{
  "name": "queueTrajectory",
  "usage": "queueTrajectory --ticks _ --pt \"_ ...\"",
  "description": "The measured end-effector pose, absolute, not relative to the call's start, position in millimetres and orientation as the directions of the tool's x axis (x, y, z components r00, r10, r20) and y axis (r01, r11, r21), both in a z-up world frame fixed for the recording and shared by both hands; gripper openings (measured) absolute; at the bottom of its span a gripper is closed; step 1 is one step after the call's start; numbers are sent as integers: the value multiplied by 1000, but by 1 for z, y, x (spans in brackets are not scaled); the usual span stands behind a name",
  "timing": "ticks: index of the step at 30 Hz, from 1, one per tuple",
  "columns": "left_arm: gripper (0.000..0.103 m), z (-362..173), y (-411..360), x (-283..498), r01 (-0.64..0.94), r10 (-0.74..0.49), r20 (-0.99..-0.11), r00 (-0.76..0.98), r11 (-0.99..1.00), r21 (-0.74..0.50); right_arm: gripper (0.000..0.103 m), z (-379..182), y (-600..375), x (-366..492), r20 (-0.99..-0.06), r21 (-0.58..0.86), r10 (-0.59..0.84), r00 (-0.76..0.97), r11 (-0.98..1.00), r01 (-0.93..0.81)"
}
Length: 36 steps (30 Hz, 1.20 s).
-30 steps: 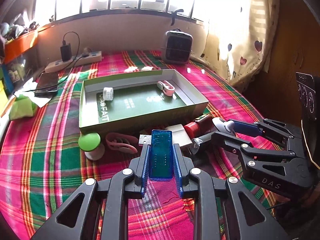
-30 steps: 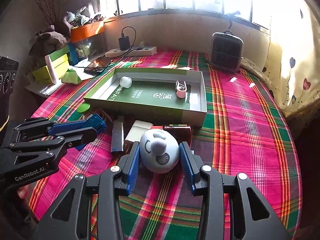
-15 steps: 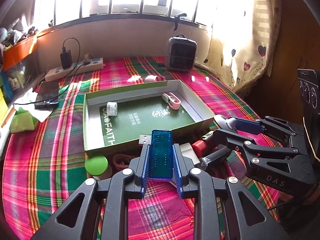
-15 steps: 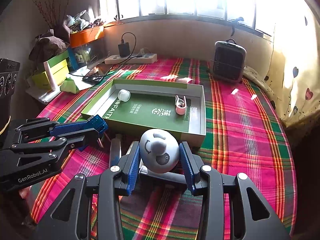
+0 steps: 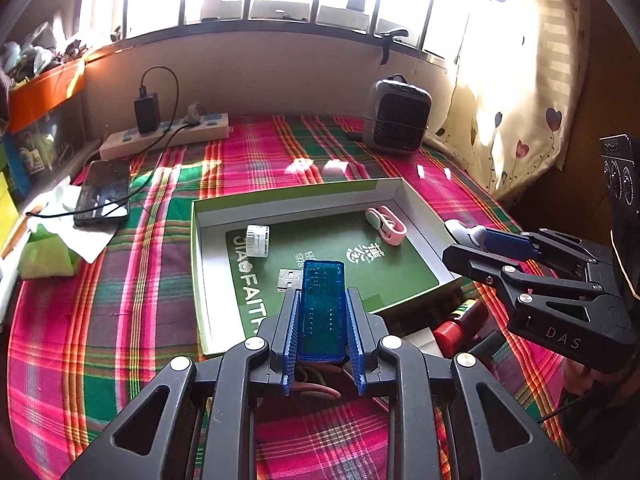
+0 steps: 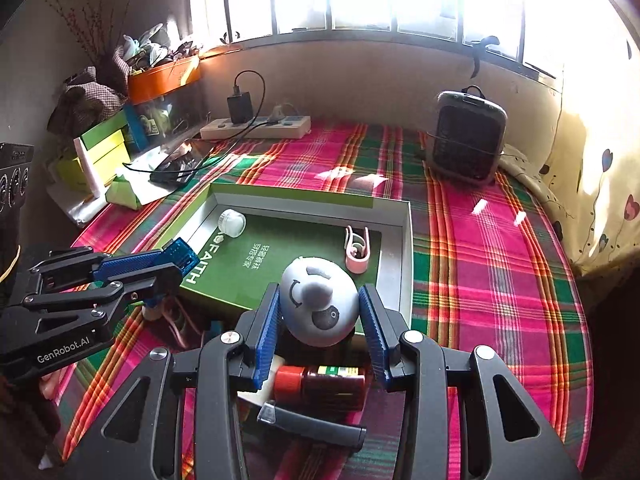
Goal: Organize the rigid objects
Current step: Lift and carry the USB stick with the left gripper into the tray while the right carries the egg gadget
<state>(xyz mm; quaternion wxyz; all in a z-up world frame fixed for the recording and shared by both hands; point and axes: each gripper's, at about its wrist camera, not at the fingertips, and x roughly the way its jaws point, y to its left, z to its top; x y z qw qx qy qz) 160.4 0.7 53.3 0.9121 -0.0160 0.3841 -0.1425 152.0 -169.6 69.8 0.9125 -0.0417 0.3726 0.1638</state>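
- Blue plastic is showing between the left gripper's (image 5: 322, 320) fingers: they are pinching a see-through blue USB stick (image 5: 322, 312), nearly closed on its narrow sides, with its metal plug sticking out to the left.
- The stick is hanging over the near edge of the shallow green box (image 5: 200, 280).
- The right gripper's (image 6: 320, 312) fingers are standing partly open and pressing on both sides of a grey egg-shaped toy (image 6: 318, 300), which is sitting above the near wall of the same box.
- Inside the box a small white roll (image 5: 258, 240) is lying near the left side, and a pink clip (image 5: 386, 226) is lying towards the right.
- On the plaid cloth (image 6: 500, 280) just in front of the box, a dark bottle with a red cap (image 6: 320, 384) is lying on its side, with a black bar (image 6: 312, 424) beside it.
- A small heater (image 6: 468, 140), a power strip (image 6: 256, 128) and a phone (image 5: 104, 194) are sitting well behind the box.
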Motion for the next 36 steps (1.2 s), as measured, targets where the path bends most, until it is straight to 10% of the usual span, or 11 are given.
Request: queueTrajectory --ticks 36 --pt "21 14 -14 223 218 -188 -773 606 974 -65 41 28 -141 257 -760 66 310 572 912 -406"
